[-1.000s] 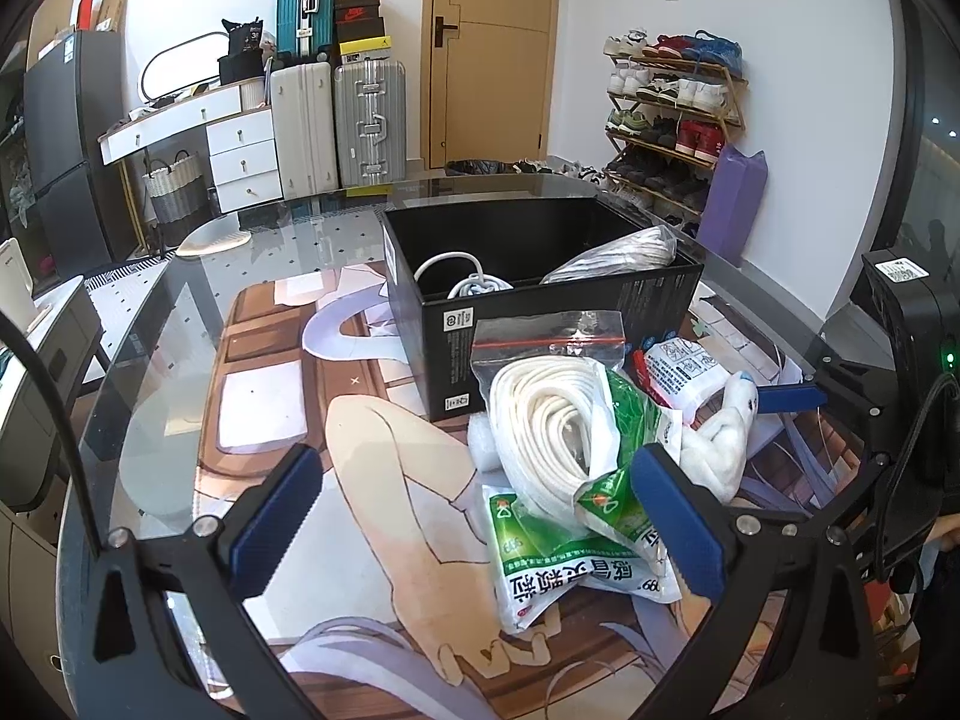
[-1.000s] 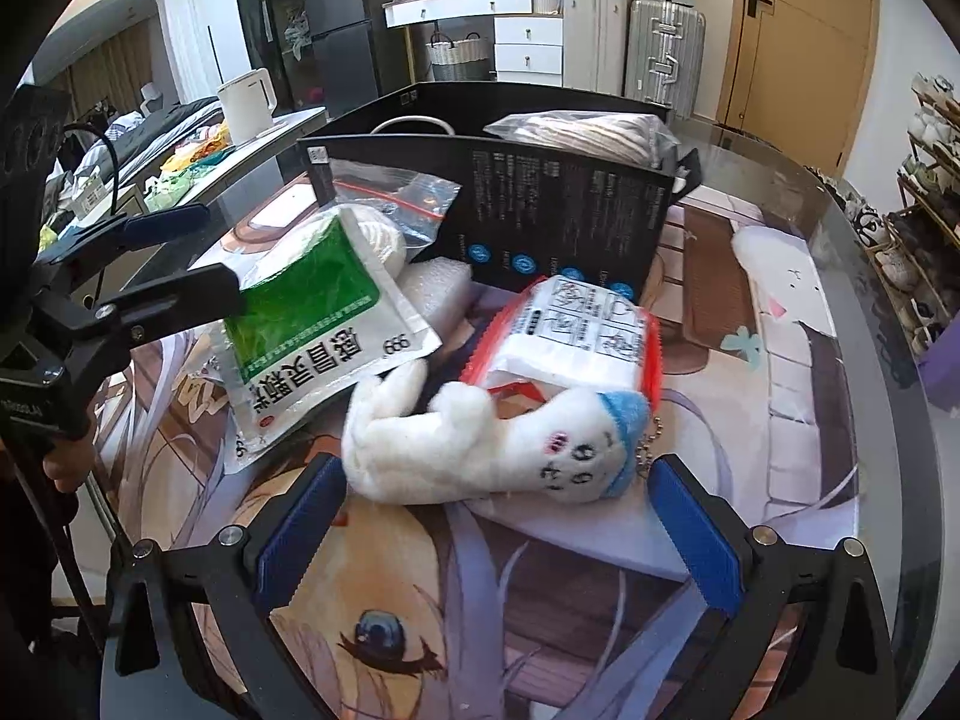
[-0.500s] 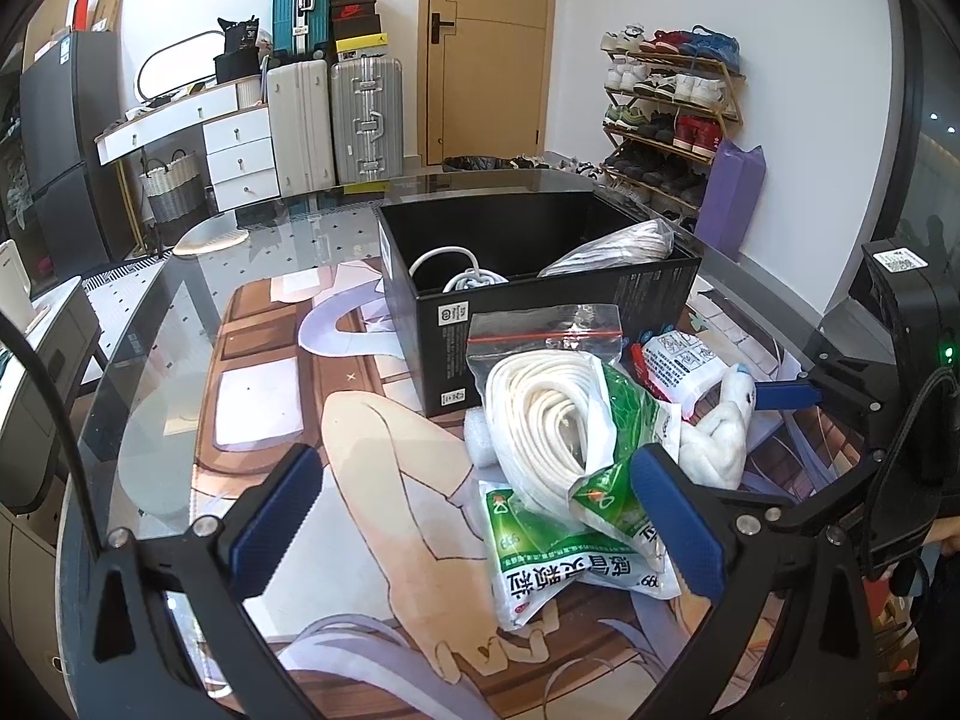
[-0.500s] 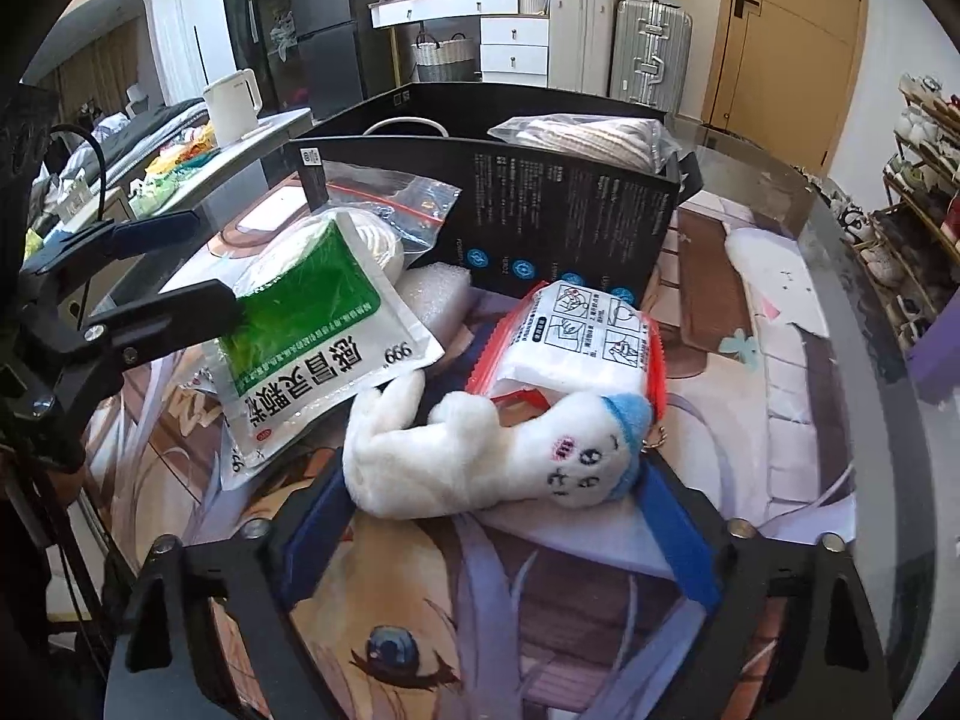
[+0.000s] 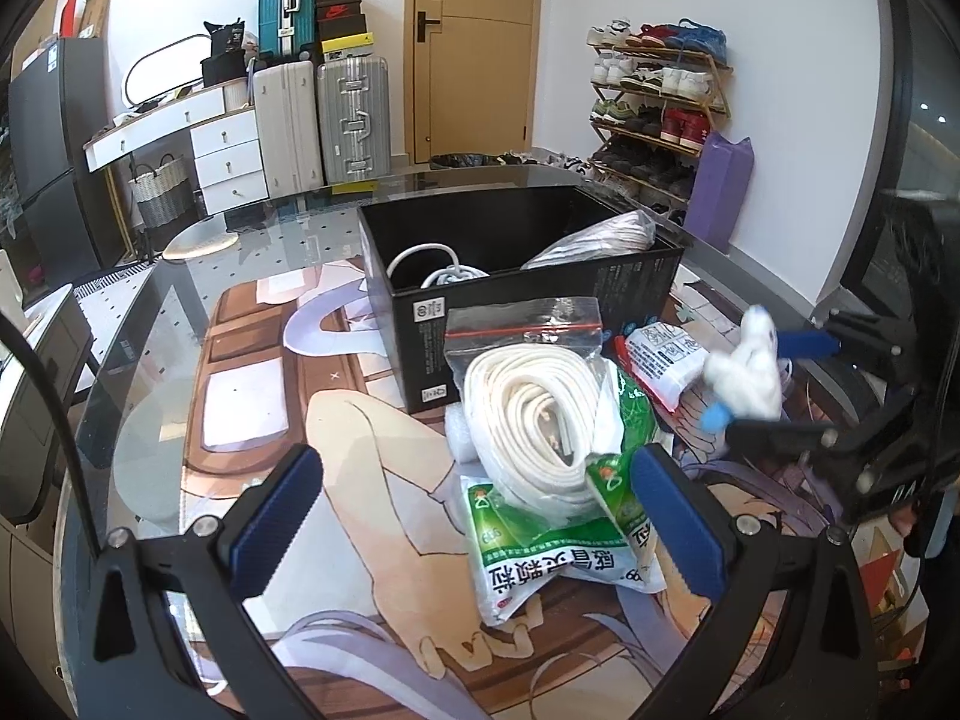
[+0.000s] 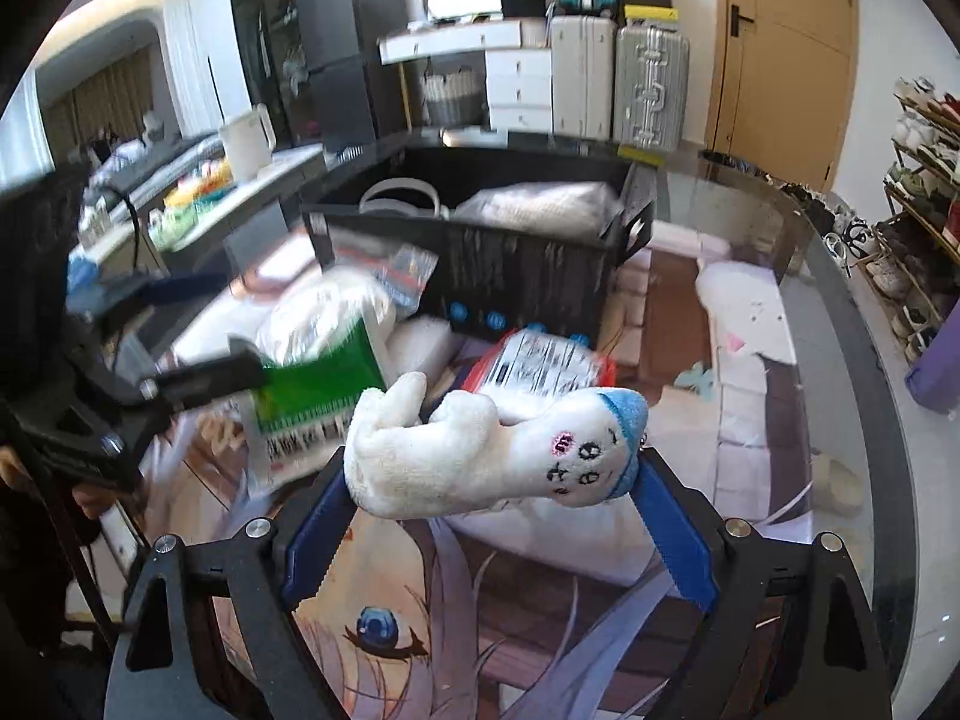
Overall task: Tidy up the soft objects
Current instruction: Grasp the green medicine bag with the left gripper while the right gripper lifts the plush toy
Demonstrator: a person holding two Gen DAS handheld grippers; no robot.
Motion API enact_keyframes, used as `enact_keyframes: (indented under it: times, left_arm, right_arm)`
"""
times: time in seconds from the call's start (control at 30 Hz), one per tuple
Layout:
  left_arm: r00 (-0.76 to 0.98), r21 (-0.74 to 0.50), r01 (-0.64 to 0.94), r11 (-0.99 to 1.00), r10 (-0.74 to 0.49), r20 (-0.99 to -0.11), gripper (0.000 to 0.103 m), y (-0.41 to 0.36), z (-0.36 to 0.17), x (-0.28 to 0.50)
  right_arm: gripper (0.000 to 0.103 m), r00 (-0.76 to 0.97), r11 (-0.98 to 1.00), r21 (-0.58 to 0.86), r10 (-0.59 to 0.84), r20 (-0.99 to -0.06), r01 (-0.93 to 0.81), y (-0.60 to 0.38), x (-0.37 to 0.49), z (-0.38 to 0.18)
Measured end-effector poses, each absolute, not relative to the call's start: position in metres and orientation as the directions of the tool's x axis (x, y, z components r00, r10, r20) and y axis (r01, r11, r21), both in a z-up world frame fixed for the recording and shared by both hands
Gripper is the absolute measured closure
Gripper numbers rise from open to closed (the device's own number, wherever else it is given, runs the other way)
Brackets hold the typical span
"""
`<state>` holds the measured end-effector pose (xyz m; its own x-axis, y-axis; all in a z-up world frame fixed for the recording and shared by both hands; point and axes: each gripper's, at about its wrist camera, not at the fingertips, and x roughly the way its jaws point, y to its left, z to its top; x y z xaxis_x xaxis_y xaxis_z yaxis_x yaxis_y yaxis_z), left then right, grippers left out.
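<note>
My right gripper (image 6: 492, 522) is shut on a white plush toy (image 6: 480, 450) with a blue cap and holds it lifted above the mat. The toy also shows at the right of the left wrist view (image 5: 747, 369). My left gripper (image 5: 474, 516) is open and empty, its fingers either side of a bagged white rope coil (image 5: 534, 414) and a green-and-white packet (image 5: 558, 558). A black box (image 5: 528, 294) behind them holds a white cable and a bagged cloth. A red-edged white packet (image 5: 660, 360) lies beside the box.
The items lie on a printed mat on a glass table (image 5: 150, 312). Suitcases (image 5: 324, 114) and a white dresser stand at the back wall. A shoe rack (image 5: 654, 102) stands at the right.
My right gripper closed on the plush toy and lifted it off the mat, up and toward the box. My left gripper stayed open and barely moved.
</note>
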<state>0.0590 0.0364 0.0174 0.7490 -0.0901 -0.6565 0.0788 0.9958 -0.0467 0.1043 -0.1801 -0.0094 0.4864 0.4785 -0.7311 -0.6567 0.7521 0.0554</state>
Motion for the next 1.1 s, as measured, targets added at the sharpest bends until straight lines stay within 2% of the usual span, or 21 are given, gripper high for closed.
enact_keyframes:
  times: [0.17,0.53,0.6,0.83,0.9,0.97,1.1]
  left_arm:
    - [0.744,-0.043,0.104,0.994,-0.106,-0.659,0.0,0.031,0.018,0.058]
    - [0.752,-0.054,0.141,0.989,-0.142,-0.643,0.003,0.012,0.017,0.056]
    - [0.753,-0.041,0.15,0.988,-0.142,-0.643,0.012,0.007,0.016,0.056]
    - [0.755,-0.036,0.166,0.986,-0.15,-0.638,0.032,0.002,0.014,0.055]
    - [0.755,-0.034,0.169,0.985,-0.152,-0.638,0.042,0.001,0.014,0.054]
    - [0.756,-0.033,0.172,0.985,-0.153,-0.636,0.044,0.001,0.013,0.054]
    - [0.761,-0.035,0.185,0.982,-0.165,-0.628,0.055,0.002,0.015,0.052]
  right_arm:
    - [0.013,0.51,0.753,0.079,0.515,-0.689,-0.653,-0.188,0.103,0.003]
    - [0.012,0.508,0.748,0.084,0.524,-0.684,-0.658,-0.186,0.102,0.004]
    - [0.012,0.507,0.748,0.085,0.525,-0.684,-0.659,-0.186,0.103,0.003]
    - [0.012,0.509,0.75,0.086,0.523,-0.684,-0.655,-0.187,0.103,0.002]
    - [0.013,0.509,0.751,0.086,0.522,-0.684,-0.654,-0.187,0.103,0.002]
    - [0.012,0.509,0.752,0.088,0.523,-0.683,-0.654,-0.187,0.103,0.002]
    - [0.012,0.508,0.751,0.088,0.524,-0.684,-0.655,-0.187,0.103,0.002]
